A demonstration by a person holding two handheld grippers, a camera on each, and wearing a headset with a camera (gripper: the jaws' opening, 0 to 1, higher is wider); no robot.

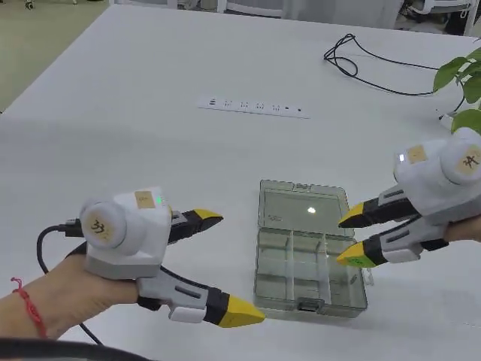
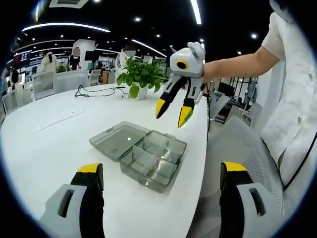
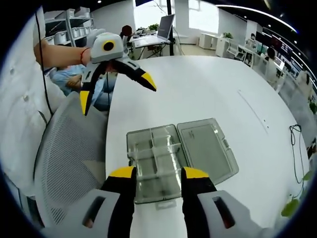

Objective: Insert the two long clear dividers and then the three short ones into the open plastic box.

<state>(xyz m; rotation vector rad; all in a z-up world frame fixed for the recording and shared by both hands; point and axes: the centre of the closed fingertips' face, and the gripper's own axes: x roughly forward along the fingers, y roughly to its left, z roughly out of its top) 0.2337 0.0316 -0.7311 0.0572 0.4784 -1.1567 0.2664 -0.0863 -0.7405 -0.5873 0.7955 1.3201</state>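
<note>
The clear plastic box [image 1: 279, 295] lies open near the table's front edge, its lid [image 1: 301, 207] flat behind the tray. Clear dividers [image 1: 290, 254] stand inside the tray and split it into several compartments. My left gripper [image 1: 237, 267] hovers left of the box, open wide and holding nothing. My right gripper [image 1: 342, 241] hangs over the box's right edge, open with nothing between its jaws. In the left gripper view the box [image 2: 143, 151] sits ahead, with the right gripper [image 2: 171, 116] above it. In the right gripper view the box [image 3: 163, 153] lies just past my jaws, the left gripper [image 3: 118, 96] beyond.
A white power strip [image 1: 254, 107] lies mid-table, and a black cable [image 1: 361, 64] loops at the far right. Green plant leaves [image 1: 466, 83] reach in from the right edge. A mesh office chair [image 3: 69, 158] stands at the table's near edge.
</note>
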